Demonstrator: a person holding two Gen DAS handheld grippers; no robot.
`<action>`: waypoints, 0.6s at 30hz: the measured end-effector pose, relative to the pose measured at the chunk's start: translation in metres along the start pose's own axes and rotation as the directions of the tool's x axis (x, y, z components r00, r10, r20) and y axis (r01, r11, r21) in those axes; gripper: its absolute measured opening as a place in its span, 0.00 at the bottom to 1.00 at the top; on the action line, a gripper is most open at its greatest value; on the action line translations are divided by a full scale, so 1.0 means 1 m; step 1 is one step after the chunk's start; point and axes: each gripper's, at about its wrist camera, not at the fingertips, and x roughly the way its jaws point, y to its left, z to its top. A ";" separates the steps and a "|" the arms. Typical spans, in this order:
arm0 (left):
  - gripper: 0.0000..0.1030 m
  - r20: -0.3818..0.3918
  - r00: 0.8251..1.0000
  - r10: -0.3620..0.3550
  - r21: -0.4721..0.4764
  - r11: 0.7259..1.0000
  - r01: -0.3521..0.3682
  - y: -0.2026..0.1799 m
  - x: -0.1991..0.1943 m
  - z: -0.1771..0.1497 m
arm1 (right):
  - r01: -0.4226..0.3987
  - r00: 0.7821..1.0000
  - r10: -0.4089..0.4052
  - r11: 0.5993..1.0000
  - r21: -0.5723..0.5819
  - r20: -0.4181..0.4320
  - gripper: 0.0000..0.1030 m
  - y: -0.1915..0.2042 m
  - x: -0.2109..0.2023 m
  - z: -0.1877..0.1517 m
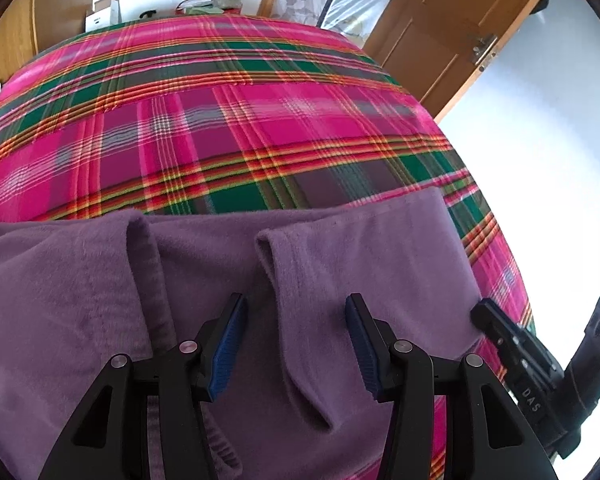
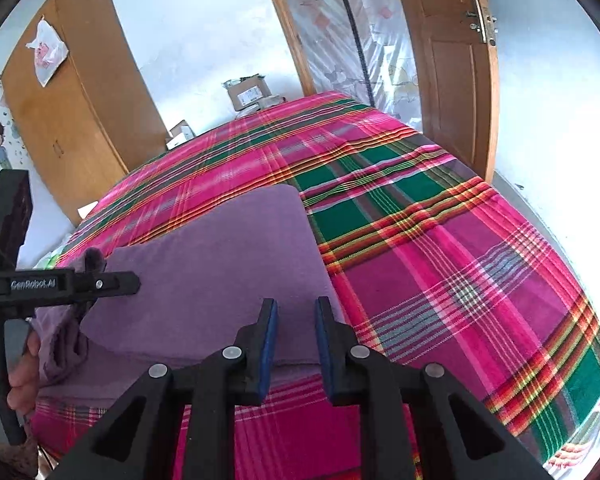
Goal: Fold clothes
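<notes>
On the bed [image 2: 440,264], the purple garment [image 1: 360,264] lies part-folded with a raised ridge between the left tool's [image 1: 296,344] wide-open, empty jaws, while the right tool [image 2: 296,344], narrowly open, holds nothing, so a shallow pinch could drag the layers askew.

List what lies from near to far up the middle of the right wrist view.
Right gripper → purple garment → plaid bedcover → cardboard box → white wall.
</notes>
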 end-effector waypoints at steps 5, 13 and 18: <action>0.52 -0.018 1.000 -0.002 -0.007 1.000 0.002 0.001 -0.007 -0.008 | -0.052 0.998 0.056 0.995 -0.086 0.037 0.21 0.038 -0.005 0.001; 0.51 0.035 0.998 -0.043 -0.052 0.998 0.045 0.017 -0.037 -0.013 | -0.154 0.988 0.147 0.960 -0.232 -0.049 0.21 0.102 0.020 -0.005; 0.51 0.089 0.995 -0.055 -0.085 0.994 0.063 0.035 -0.063 -0.022 | -0.154 0.988 0.138 0.945 -0.288 -0.076 0.22 0.122 0.029 -0.014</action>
